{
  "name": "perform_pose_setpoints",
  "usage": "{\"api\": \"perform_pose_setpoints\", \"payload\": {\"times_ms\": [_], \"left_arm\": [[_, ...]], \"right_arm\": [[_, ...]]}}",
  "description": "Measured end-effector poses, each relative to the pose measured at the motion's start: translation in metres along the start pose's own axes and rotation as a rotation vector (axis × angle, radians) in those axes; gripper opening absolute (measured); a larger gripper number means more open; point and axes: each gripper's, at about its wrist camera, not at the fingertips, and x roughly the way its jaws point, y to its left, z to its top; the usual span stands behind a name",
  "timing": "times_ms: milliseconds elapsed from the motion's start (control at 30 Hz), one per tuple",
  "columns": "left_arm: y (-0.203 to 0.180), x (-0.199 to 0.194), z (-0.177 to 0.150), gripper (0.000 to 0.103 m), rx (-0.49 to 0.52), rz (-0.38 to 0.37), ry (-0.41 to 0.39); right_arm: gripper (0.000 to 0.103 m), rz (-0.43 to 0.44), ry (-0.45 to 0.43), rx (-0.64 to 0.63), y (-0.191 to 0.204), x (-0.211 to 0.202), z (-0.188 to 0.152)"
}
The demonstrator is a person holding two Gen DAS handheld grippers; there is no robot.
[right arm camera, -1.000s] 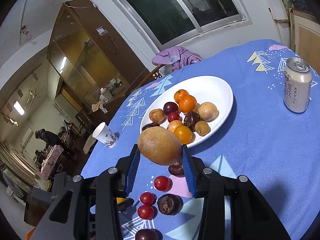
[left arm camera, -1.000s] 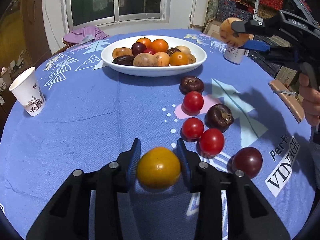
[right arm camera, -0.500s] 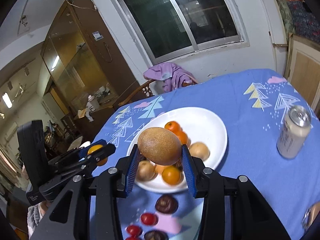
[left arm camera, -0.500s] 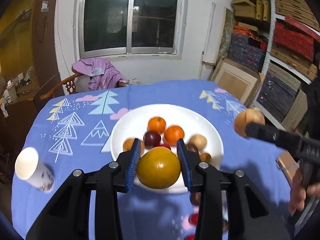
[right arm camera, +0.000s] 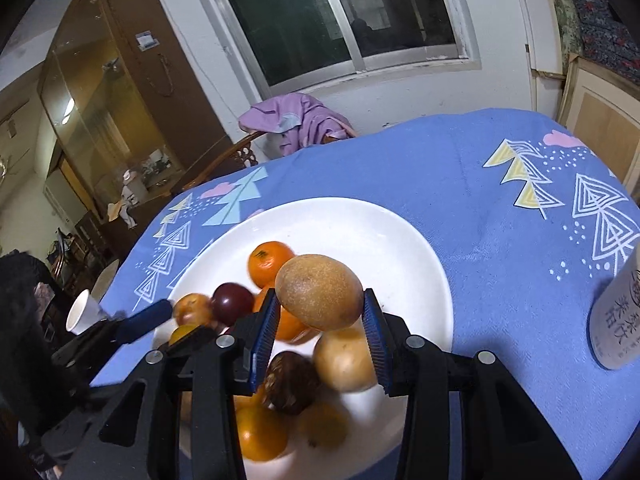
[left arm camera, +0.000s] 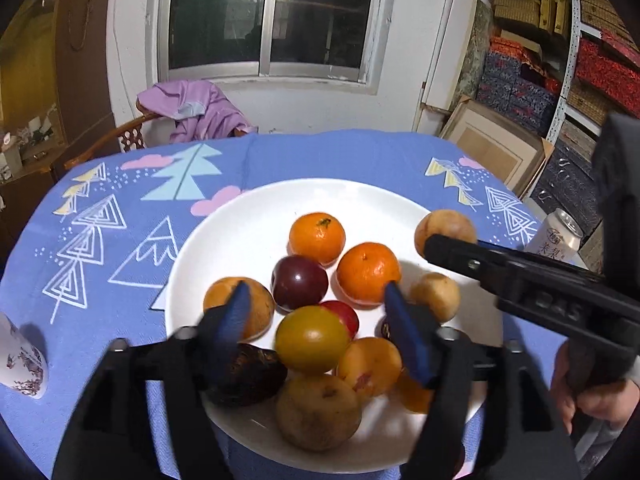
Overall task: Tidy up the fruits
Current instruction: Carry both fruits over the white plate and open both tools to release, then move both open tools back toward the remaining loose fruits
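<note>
Fruits piled on white plate [left arm camera: 240, 232] atop blue tablecloth [left arm camera: 120, 280]. Left gripper [left arm camera: 320, 320] jaws opening, blue pads clear of yellow-orange fruit [left arm camera: 312, 339] lying between them on pile. Right gripper [right arm camera: 320, 320] clamped on brown oval fruit [right arm camera: 319, 291], above plate. Beyond: two tangerines [left arm camera: 317, 237], dark plum [left arm camera: 299, 282]. Drink can [right arm camera: 618, 320] at right.

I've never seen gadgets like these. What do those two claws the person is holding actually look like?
Both are matte black plastic. The left claw and the right claw each have two fingers faced with ribbed blue pads and silver screws at the joints. The right one's body carries raised lettering, too blurred to read. No cables show.
</note>
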Motion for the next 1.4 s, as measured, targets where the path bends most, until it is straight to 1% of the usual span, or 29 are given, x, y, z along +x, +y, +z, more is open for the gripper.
{"api": "perform_pose_setpoints", "payload": {"times_ms": [67, 100, 167, 233, 267, 333, 367, 433, 467, 500, 533, 600, 667, 733, 800, 867, 933, 1000, 1067, 1133, 1200, 1267, 1333, 1400], "left_arm": [[-0.001, -0.005, 0.001, 0.084, 0.003, 0.007, -0.017], [-0.001, -0.007, 0.001, 0.086, 0.000, 0.003, -0.024], [0.002, -0.011, 0.001, 0.086, -0.011, -0.004, -0.029], [0.004, -0.015, 0.000, 0.092, -0.024, 0.000, -0.030], [0.007, -0.020, -0.001, 0.095, -0.034, 0.006, -0.035], [0.010, -0.030, -0.003, 0.096, -0.037, 0.016, -0.043], [0.011, -0.037, -0.005, 0.096, -0.031, 0.035, -0.047], [0.013, -0.052, -0.011, 0.098, -0.025, 0.075, -0.059], [0.014, -0.060, -0.016, 0.098, -0.027, 0.092, -0.064], [0.015, -0.067, -0.021, 0.098, -0.026, 0.105, -0.061], [0.015, -0.072, -0.025, 0.098, -0.024, 0.110, -0.053], [0.016, -0.085, -0.040, 0.098, -0.020, 0.121, -0.028], [0.015, -0.100, -0.063, 0.099, -0.007, 0.130, -0.015], [0.014, -0.111, -0.087, 0.099, 0.004, 0.129, -0.011], [0.010, -0.118, -0.114, 0.099, 0.013, 0.142, 0.010], [0.003, -0.124, -0.134, 0.099, 0.035, 0.137, 0.037], [-0.006, -0.128, -0.146, 0.099, 0.055, 0.120, 0.056], [-0.015, -0.134, -0.151, 0.099, 0.079, 0.103, 0.051], [-0.023, -0.143, -0.155, 0.099, 0.099, 0.092, 0.020], [-0.030, -0.148, -0.158, 0.099, 0.120, 0.077, 0.014], [-0.036, -0.147, -0.160, 0.099, 0.138, 0.068, 0.027], [-0.041, -0.142, -0.165, 0.099, 0.159, 0.058, 0.059], [-0.044, -0.134, -0.165, 0.099, 0.177, 0.065, 0.083], [-0.044, -0.132, -0.166, 0.099, 0.181, 0.044, 0.093]], "right_arm": [[0.044, 0.003, 0.020, 0.028, -0.007, 0.008, 0.000], [0.044, 0.007, 0.024, 0.039, -0.009, 0.010, -0.001], [0.045, 0.018, 0.021, 0.047, -0.012, 0.007, -0.003], [0.054, 0.031, -0.004, 0.048, -0.011, -0.003, -0.002], [0.056, 0.039, -0.021, 0.048, -0.009, -0.010, -0.001], [0.062, 0.054, -0.061, 0.051, -0.006, -0.030, -0.001], [0.065, 0.067, -0.080, 0.054, -0.004, -0.040, -0.001], [0.081, 0.083, -0.120, 0.062, -0.001, -0.066, -0.006], [0.085, 0.083, -0.137, 0.067, 0.001, -0.078, -0.010], [0.091, 0.080, -0.148, 0.069, 0.002, -0.088, -0.013], [0.094, 0.075, -0.147, 0.065, 0.007, -0.100, -0.018], [0.094, 0.086, -0.129, 0.055, 0.011, -0.114, -0.027], [0.097, 0.108, -0.126, 0.056, 0.014, -0.133, -0.048], [0.098, 0.108, -0.125, 0.043, 0.013, -0.147, -0.070], [0.099, 0.083, -0.134, 0.027, 0.010, -0.158, -0.093], [0.100, 0.045, -0.143, 0.002, 0.003, -0.165, -0.120], [0.100, 0.014, -0.107, -0.002, -0.003, -0.165, -0.137], [0.100, 0.018, -0.091, 0.009, -0.006, -0.166, -0.143], [0.100, 0.016, -0.096, 0.007, -0.006, -0.167, -0.144], [0.100, 0.012, -0.097, -0.010, -0.005, -0.166, -0.144], [0.100, 0.009, -0.090, -0.008, -0.005, -0.165, -0.145], [0.100, 0.011, -0.081, -0.002, -0.006, -0.164, -0.146], [0.100, 0.010, -0.078, -0.003, -0.006, -0.163, -0.145], [0.100, 0.011, -0.076, -0.003, -0.005, -0.162, -0.145]]}}
